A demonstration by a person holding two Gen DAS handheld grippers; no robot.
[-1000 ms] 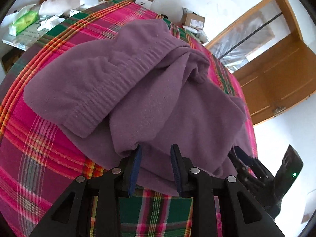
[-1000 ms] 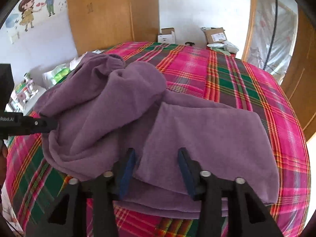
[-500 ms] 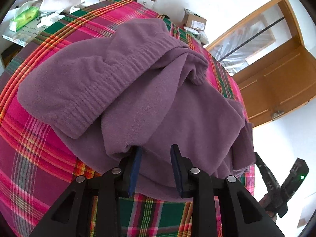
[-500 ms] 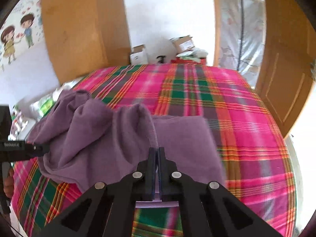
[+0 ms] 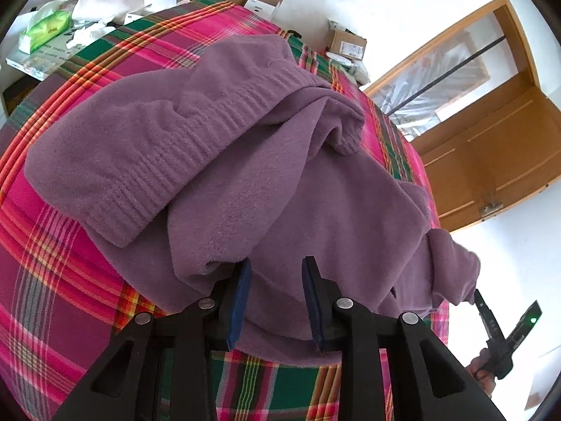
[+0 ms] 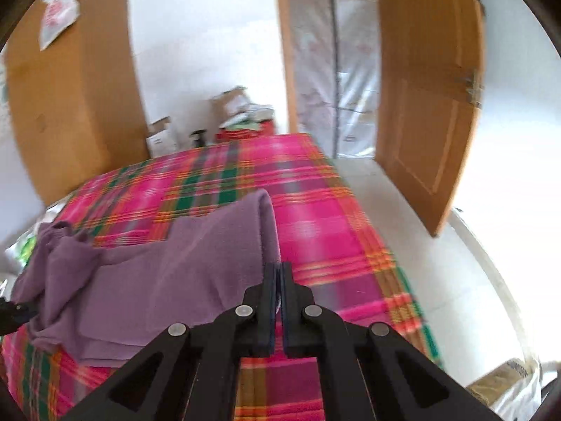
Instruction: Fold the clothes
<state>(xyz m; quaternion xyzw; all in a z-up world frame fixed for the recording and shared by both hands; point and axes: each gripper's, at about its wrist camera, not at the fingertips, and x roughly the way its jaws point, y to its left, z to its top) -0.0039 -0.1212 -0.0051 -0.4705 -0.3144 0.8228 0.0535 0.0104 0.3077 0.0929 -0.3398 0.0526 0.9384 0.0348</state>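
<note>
Purple fleece trousers [image 5: 266, 175] lie rumpled on a bed with a pink, green and orange plaid cover [image 5: 52, 298]; the ribbed waistband lies at the upper left. My left gripper [image 5: 277, 270] stands open at the near hem, its blue pads either side of a fold of fleece without pinching it. My right gripper [image 6: 279, 270] is shut on an edge of the purple trousers [image 6: 168, 273] and holds it lifted above the bed's plaid cover [image 6: 315, 217]. In the left wrist view, the right gripper [image 5: 477, 296] shows at the far right, with fleece drawn up to it.
A bedside surface at the far left holds a green tissue pack [image 5: 45, 29] and white items. Cardboard boxes [image 5: 347, 44] sit on the floor beyond the bed. An open wooden door [image 6: 427, 105] stands to the right, over pale floor [image 6: 438, 273].
My right gripper went from open over the trousers to shut on their edge, then pulled up and to the right, stretching the fabric. The left gripper stayed open at the near hem.
</note>
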